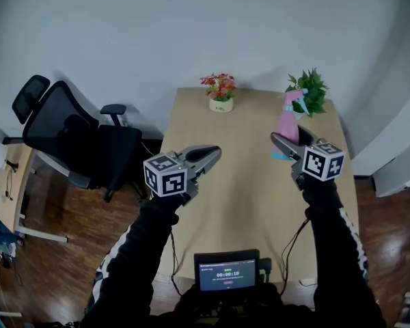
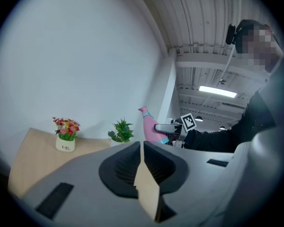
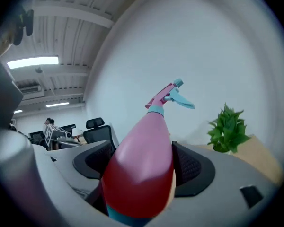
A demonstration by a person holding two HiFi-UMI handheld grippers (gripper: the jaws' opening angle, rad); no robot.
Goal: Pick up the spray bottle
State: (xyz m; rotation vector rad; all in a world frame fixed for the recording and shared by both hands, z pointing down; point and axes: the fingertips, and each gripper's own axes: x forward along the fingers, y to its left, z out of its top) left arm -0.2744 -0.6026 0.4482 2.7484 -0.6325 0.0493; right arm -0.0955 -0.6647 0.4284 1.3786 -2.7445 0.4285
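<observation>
Right gripper (image 1: 285, 145) pinches the pink spray bottle (image 1: 288, 123) low on its body, nozzle up, over the right side of the wooden table (image 1: 246, 197). I can't tell if its base is clear of the top. Left gripper (image 1: 209, 154) hovers pressed together, empty (no part in this). The grasp looks made; next comes a straight, upright lift. Beyond: potted flowers (image 1: 221, 93), green plant (image 1: 309, 91), white wall (image 1: 191, 26); office chair (image 1: 75, 139) at left.

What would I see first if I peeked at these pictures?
The pink spray bottle with its blue trigger, gripped by the right tool near the far right of the table. Just beyond it stands a green potted plant, and a pot of red flowers sits at the middle of the far edge. The left tool is shut and empty, and a black office chair stands left of the table.
</observation>
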